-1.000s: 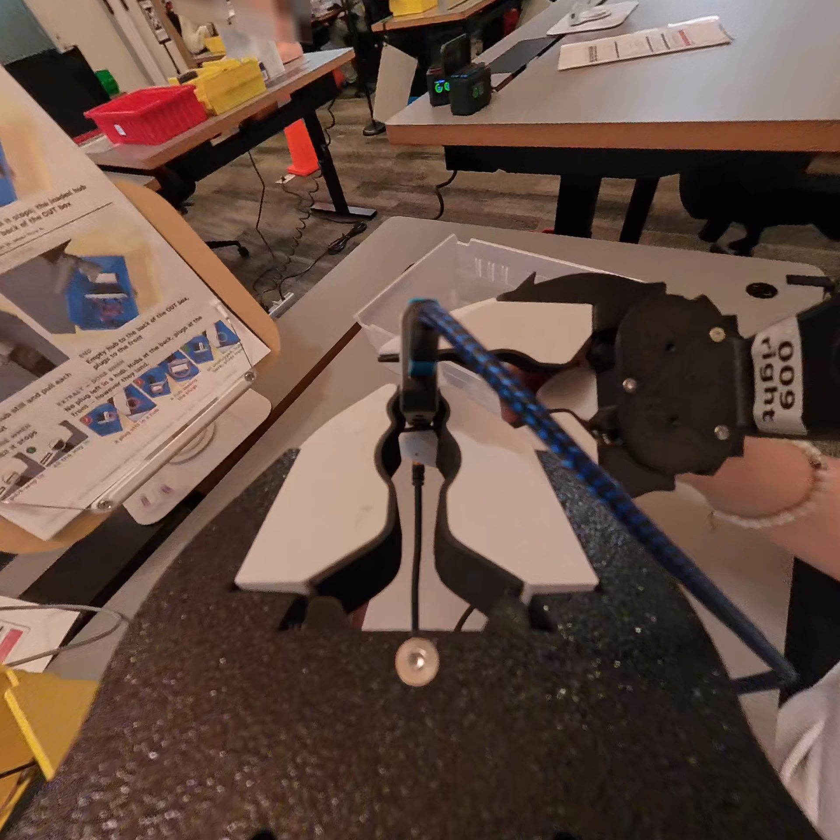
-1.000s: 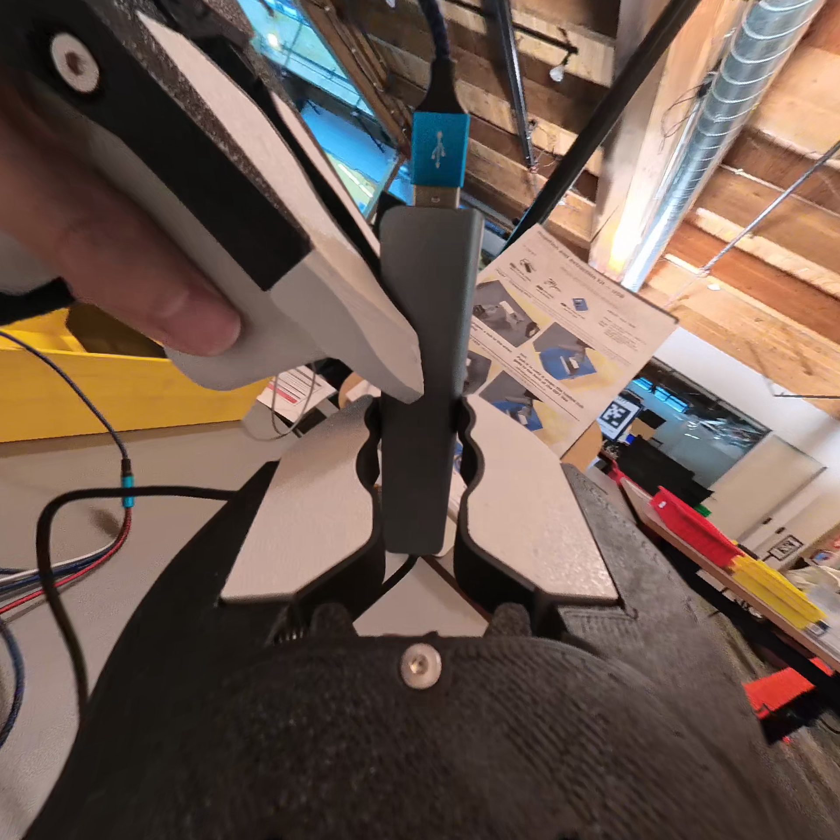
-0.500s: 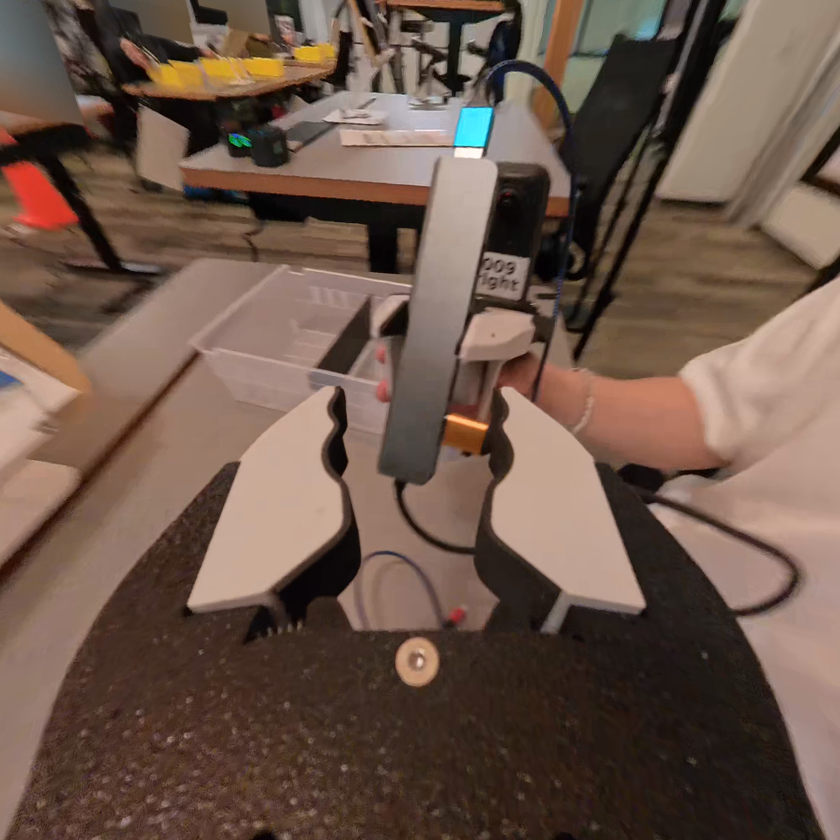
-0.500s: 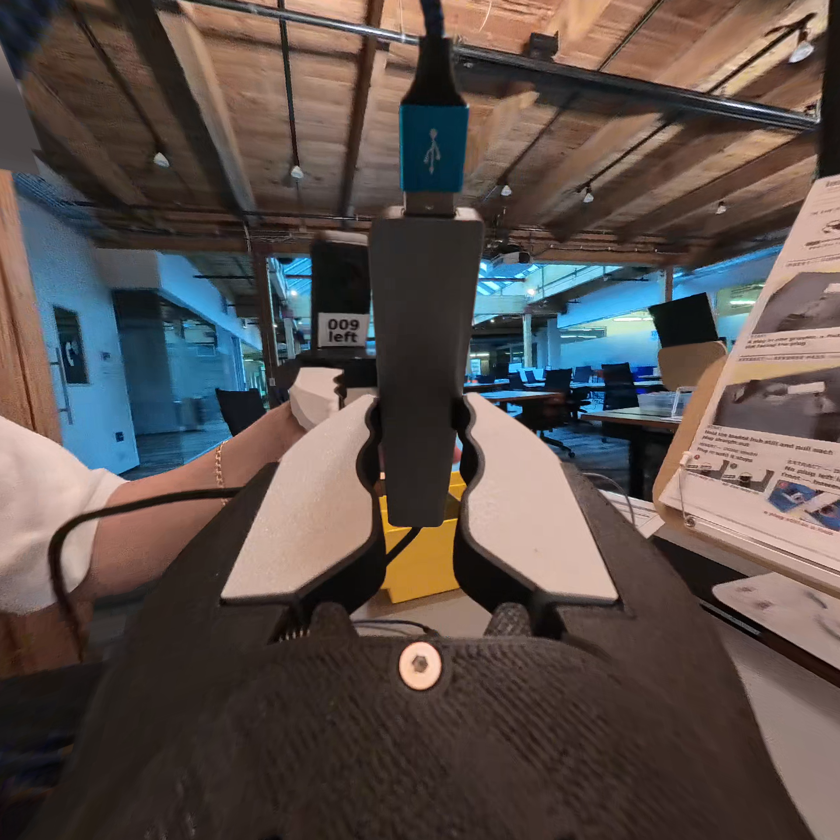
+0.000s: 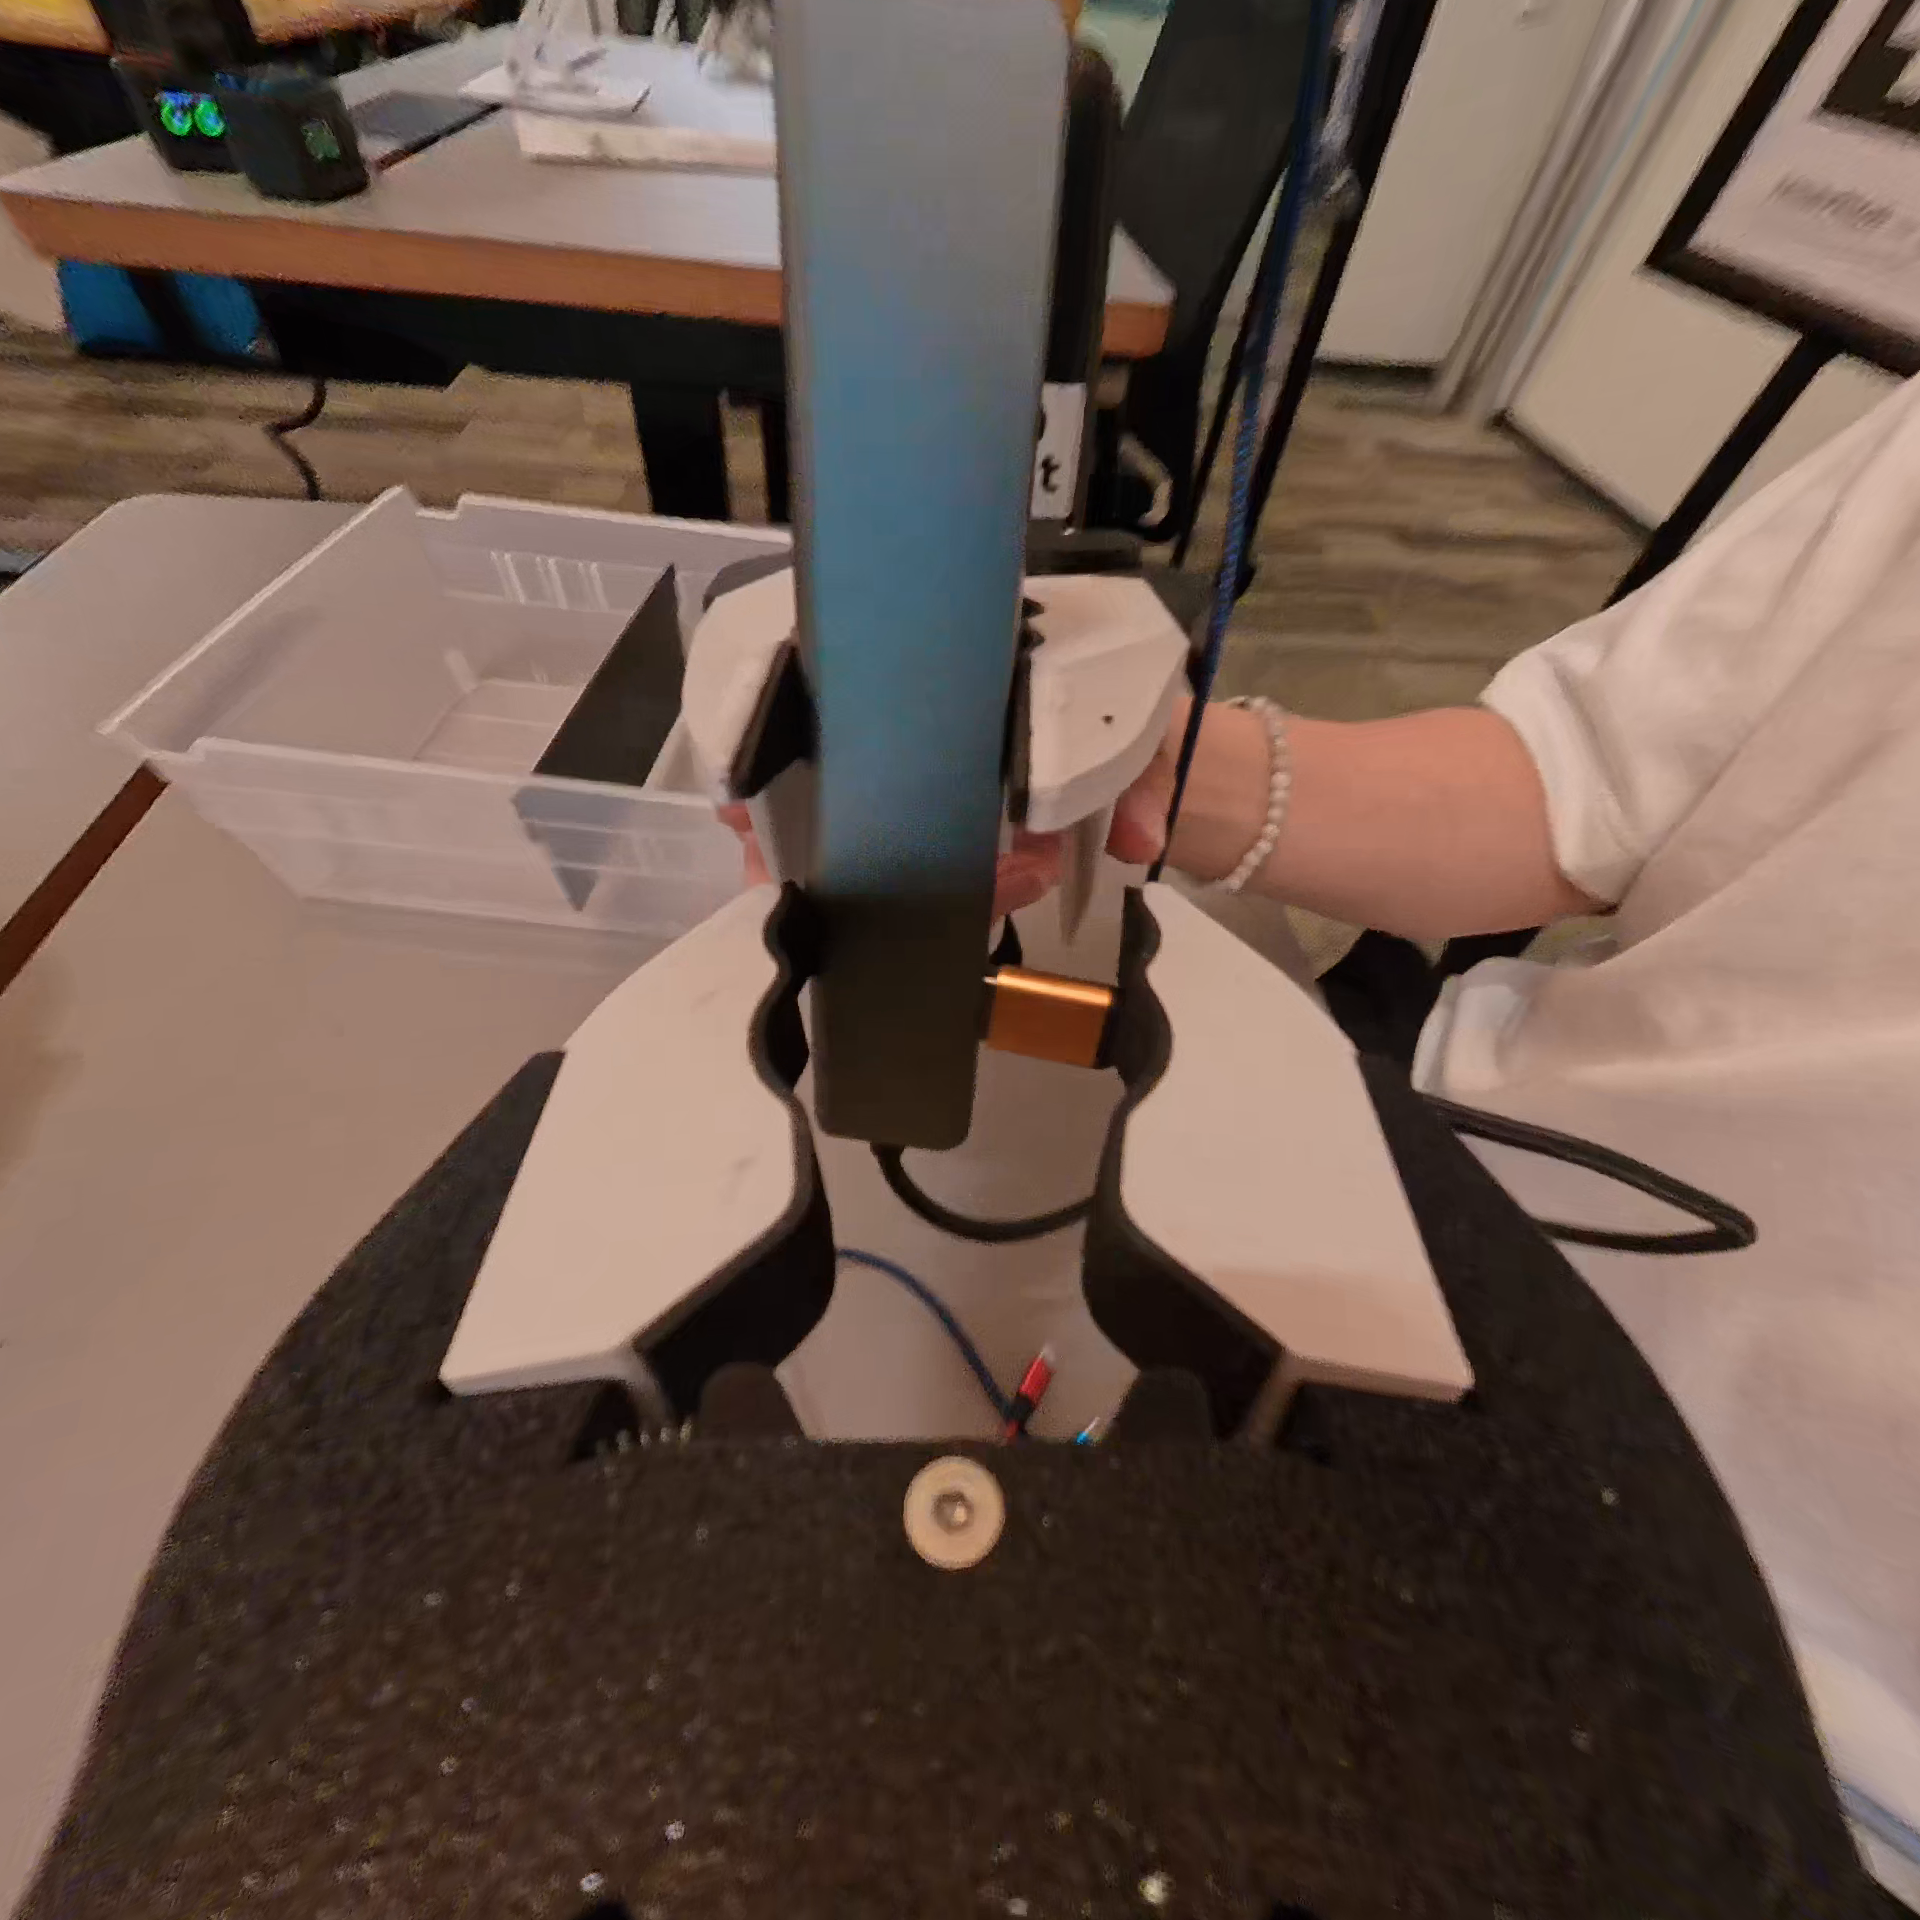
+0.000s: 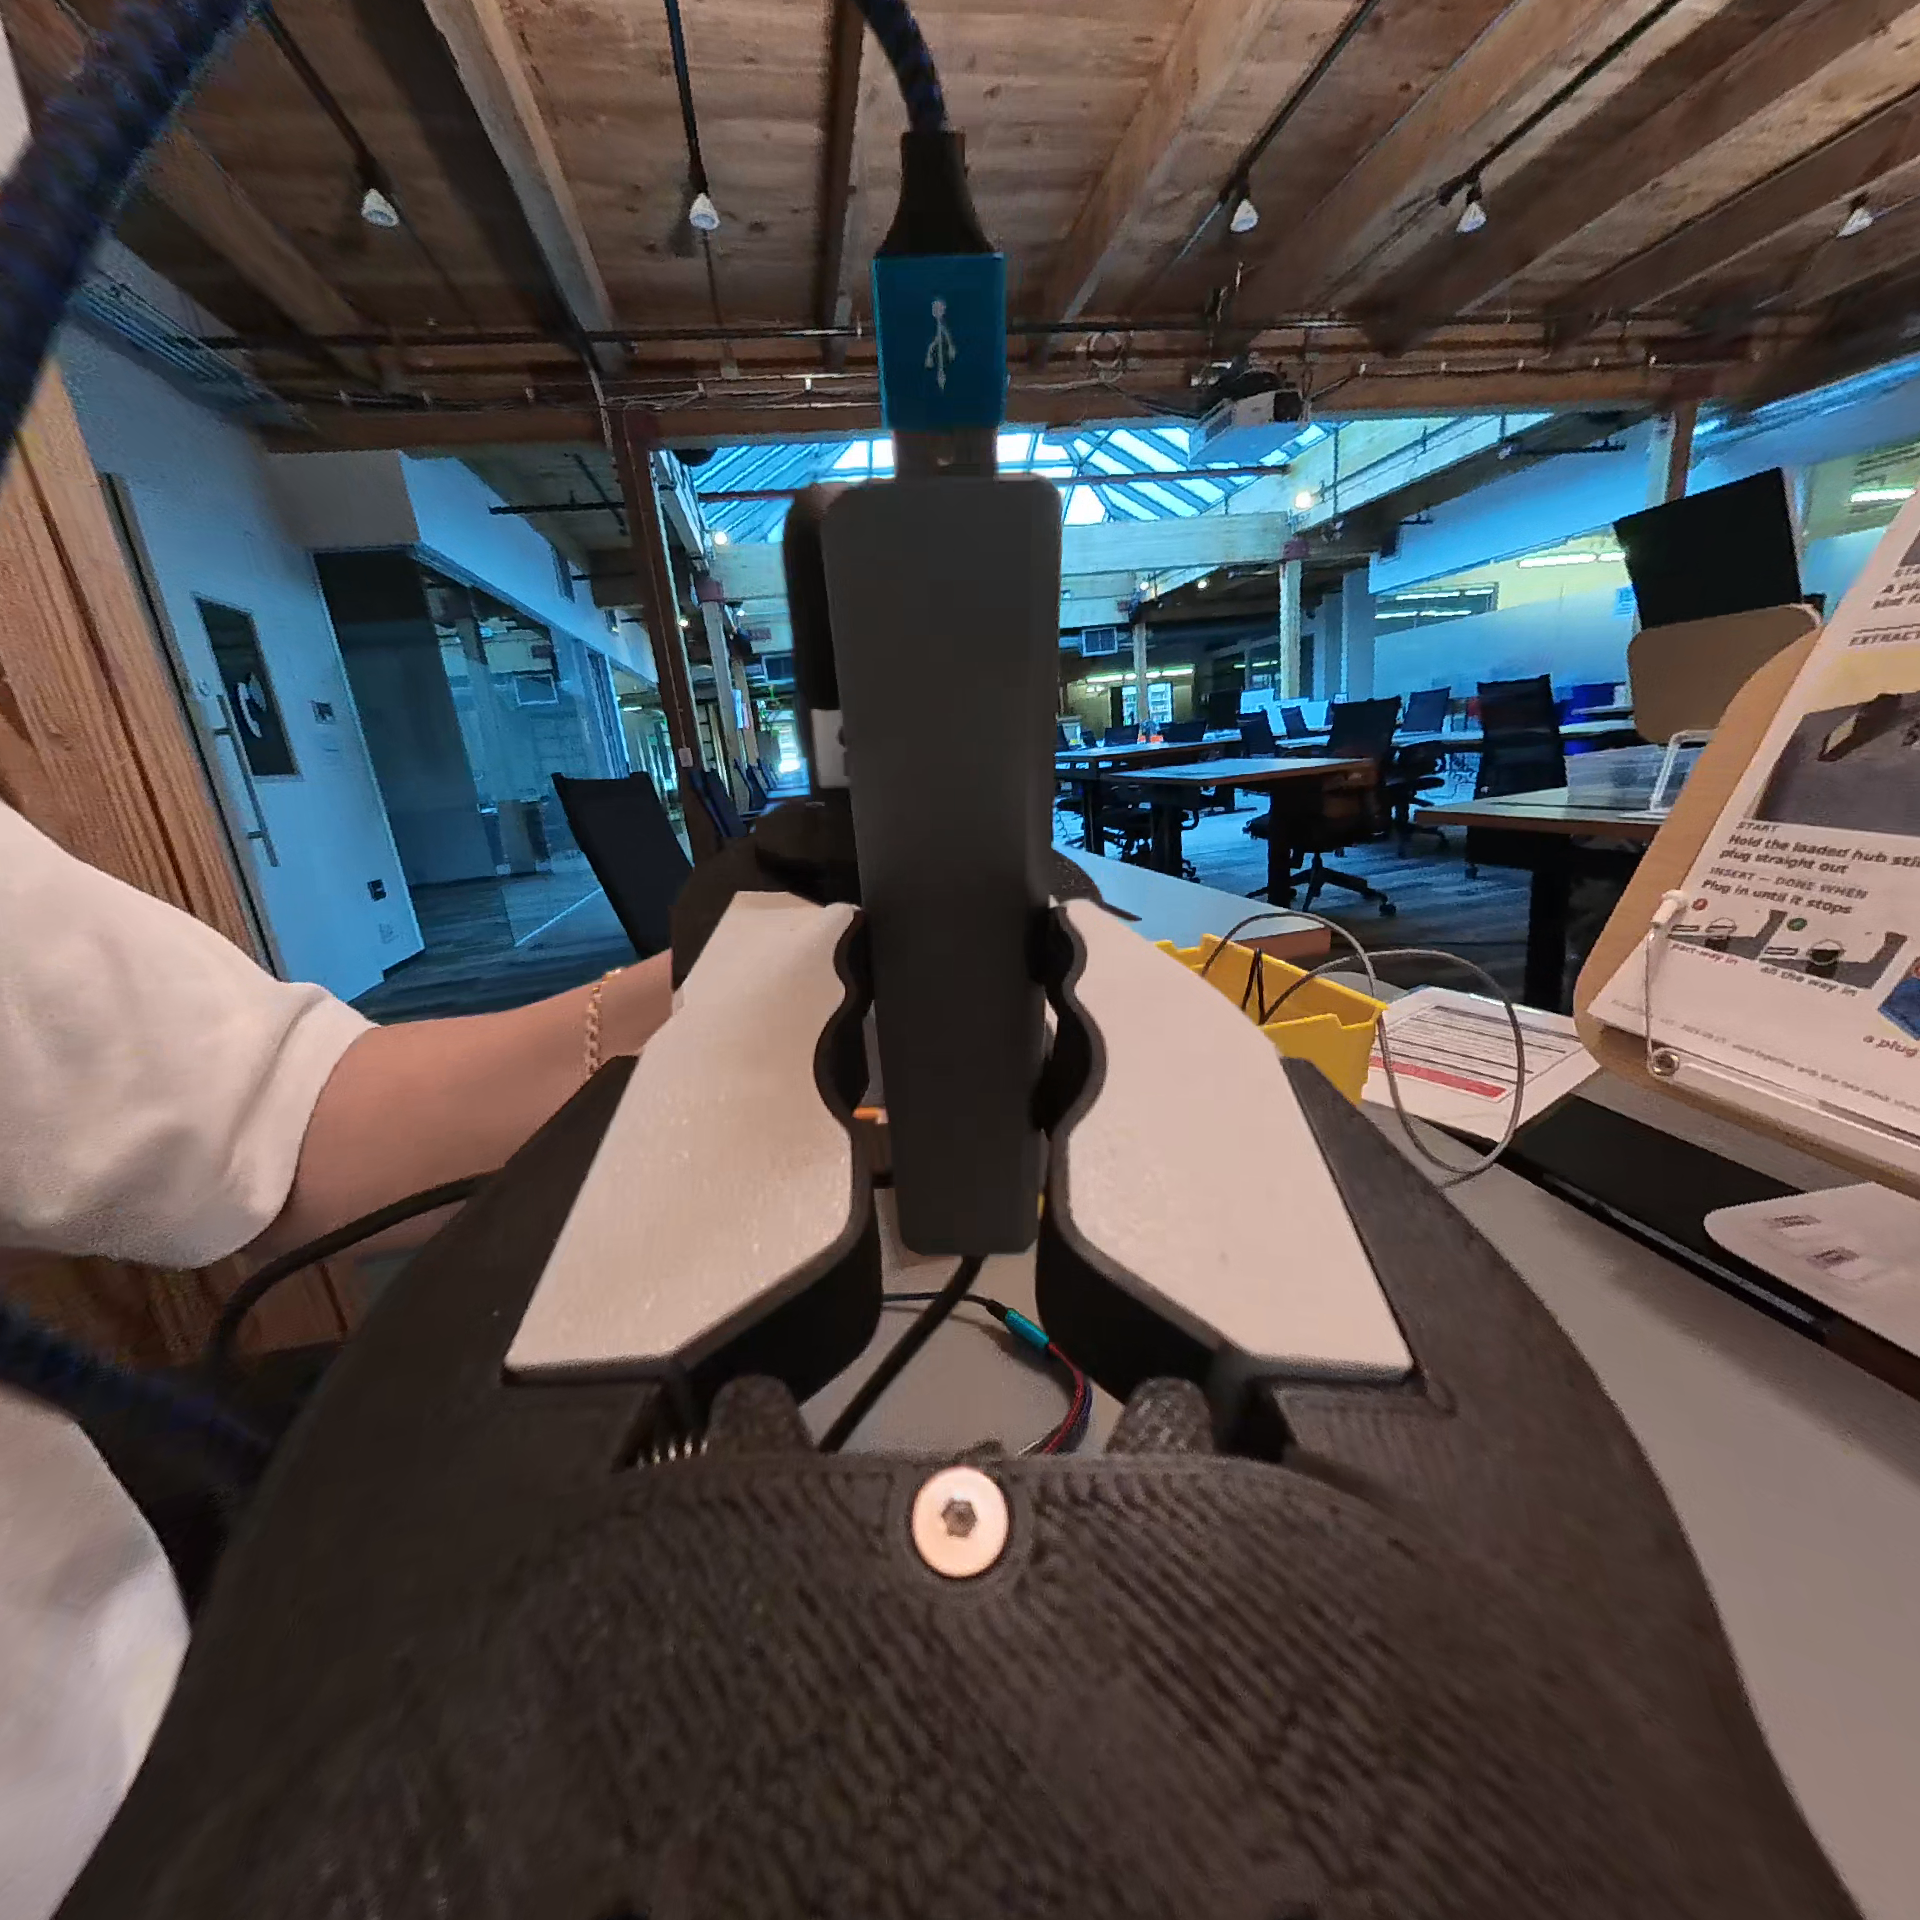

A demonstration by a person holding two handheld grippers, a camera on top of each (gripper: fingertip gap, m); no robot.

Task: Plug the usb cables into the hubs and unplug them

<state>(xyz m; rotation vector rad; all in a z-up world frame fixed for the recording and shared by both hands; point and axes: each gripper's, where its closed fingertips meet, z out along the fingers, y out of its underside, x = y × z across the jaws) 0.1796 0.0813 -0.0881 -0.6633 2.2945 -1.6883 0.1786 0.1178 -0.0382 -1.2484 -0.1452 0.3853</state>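
A dark grey USB hub (image 6: 945, 831) stands upright in my right gripper (image 6: 951, 1029), which is shut on its lower half. A blue USB plug (image 6: 940, 343) on a blue-black braided cable (image 5: 1236, 416) sits in the hub's top end. An orange plug (image 5: 1049, 1016) sticks out of the side of the hub (image 5: 914, 520) near its bottom. My left gripper (image 5: 956, 987) is open, with its jaws on either side of the hub's lower end and the orange plug. The right gripper (image 5: 1101, 707) shows behind the hub.
A clear plastic bin (image 5: 416, 727) with a black divider stands behind on the grey table (image 5: 260, 1143). A yellow bin (image 6: 1288, 1018) and an instruction sheet on a stand (image 6: 1787, 883) are to the right. Loose thin cables (image 5: 997, 1371) lie below. The person's arm (image 5: 1403, 810) reaches in. Some 5 cm of space lies between my two pairs of fingers.
My left gripper let go of the blue plug, opened and moved down to the hub's lower end by the orange plug. My right gripper swung the hub from tilted upward to level.
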